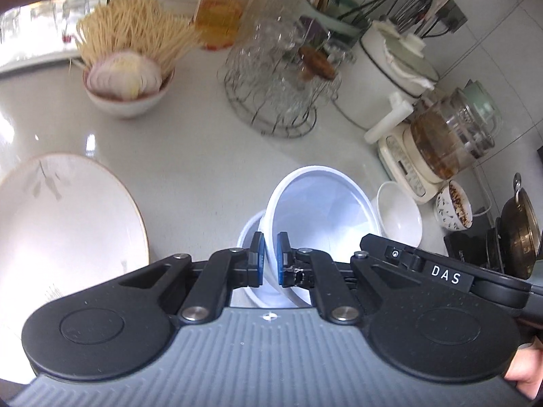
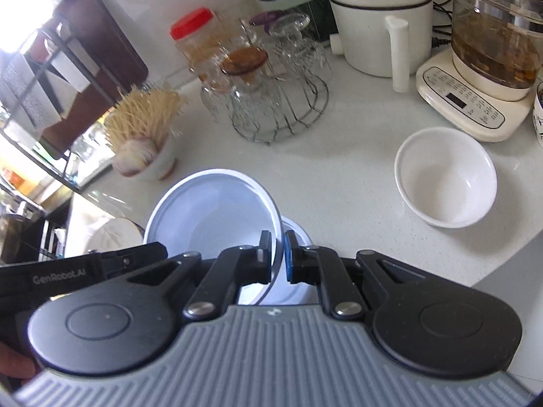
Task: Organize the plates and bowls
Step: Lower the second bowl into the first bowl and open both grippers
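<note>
While both tongs pinch the tilted white bowl's (image 1: 322,210) rim, left tongs (image 1: 269,259), right tongs (image 2: 278,257), labels "DAS", "GenRobot.AI".

Your left hand-held gripper (image 1: 269,259) pinches the near rim of a tilted bowl (image 1: 322,210), and your right hand-held gripper (image 2: 278,257) pinches that bowl's opposite rim. Directly beneath it on the worktop (image 1: 190,156) sits a second bowl (image 1: 249,237). A small bowl (image 2: 444,178) stands to the right, before the kettle base (image 2: 465,101). A plate (image 1: 64,217) lies to the left. Behind, a glass rack (image 1: 281,81) stands mid-worktop, with an onion bowl (image 1: 125,84) to its left and a pot (image 2: 376,17) to its right.
</note>
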`<state>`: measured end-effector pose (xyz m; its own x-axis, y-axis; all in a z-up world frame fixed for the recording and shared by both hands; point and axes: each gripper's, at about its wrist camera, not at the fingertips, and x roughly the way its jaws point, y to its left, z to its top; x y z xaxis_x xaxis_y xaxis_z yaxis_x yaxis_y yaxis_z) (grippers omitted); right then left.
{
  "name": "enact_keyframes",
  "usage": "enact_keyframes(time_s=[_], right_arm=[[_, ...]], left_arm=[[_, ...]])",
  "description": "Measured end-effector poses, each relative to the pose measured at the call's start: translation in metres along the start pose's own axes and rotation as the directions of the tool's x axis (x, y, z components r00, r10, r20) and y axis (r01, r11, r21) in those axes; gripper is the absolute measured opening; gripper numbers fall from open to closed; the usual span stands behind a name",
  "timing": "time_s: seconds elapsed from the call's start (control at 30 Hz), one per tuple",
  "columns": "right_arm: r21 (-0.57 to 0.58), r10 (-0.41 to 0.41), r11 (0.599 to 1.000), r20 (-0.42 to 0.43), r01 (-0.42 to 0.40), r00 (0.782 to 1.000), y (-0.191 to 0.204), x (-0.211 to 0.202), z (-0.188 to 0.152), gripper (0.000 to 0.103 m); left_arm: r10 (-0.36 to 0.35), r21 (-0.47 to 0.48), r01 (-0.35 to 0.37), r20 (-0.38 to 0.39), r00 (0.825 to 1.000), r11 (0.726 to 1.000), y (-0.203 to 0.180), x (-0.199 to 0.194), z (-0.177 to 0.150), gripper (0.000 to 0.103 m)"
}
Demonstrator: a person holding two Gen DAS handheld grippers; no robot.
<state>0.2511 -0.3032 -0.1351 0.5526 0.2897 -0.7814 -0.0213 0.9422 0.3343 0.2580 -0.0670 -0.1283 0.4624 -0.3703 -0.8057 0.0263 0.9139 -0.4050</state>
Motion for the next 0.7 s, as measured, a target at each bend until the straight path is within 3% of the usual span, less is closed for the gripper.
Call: enact_keyframes(time_s=[0.57,0.63,0.67,0.7], right_arm=[[0.054,0.001,0.999,-0.117,0.005,0.993,-0.022,0.03,-0.005,0.014],[0.07,0.015,0.998,-0.131,-0.006,0.991,-0.023,0.033,-0.005,0.03],[0.079,0.021,0.997,-0.125,-0.011,0.992,-0.023,0.032,-0.005,0.046],[0.081,0.025,0.997,-0.113,-0.016,0.993,-0.023,0.03,-0.005,0.052]], left_arm=[[0.041,0.003,-0.041,-0.091,0.995,0.999,-0.005,0.034,-0.003,0.01],[0.041,-0.002,-0.041,-0.088,0.995,0.999,-0.004,0.035,-0.002,0.016],[0.044,-0.002,-0.044,-0.089,0.995,0.999,-0.003,0.035,-0.001,0.02],[0.048,0.0,-0.048,-0.086,0.995,0.999,-0.003,0.034,-0.001,0.023]])
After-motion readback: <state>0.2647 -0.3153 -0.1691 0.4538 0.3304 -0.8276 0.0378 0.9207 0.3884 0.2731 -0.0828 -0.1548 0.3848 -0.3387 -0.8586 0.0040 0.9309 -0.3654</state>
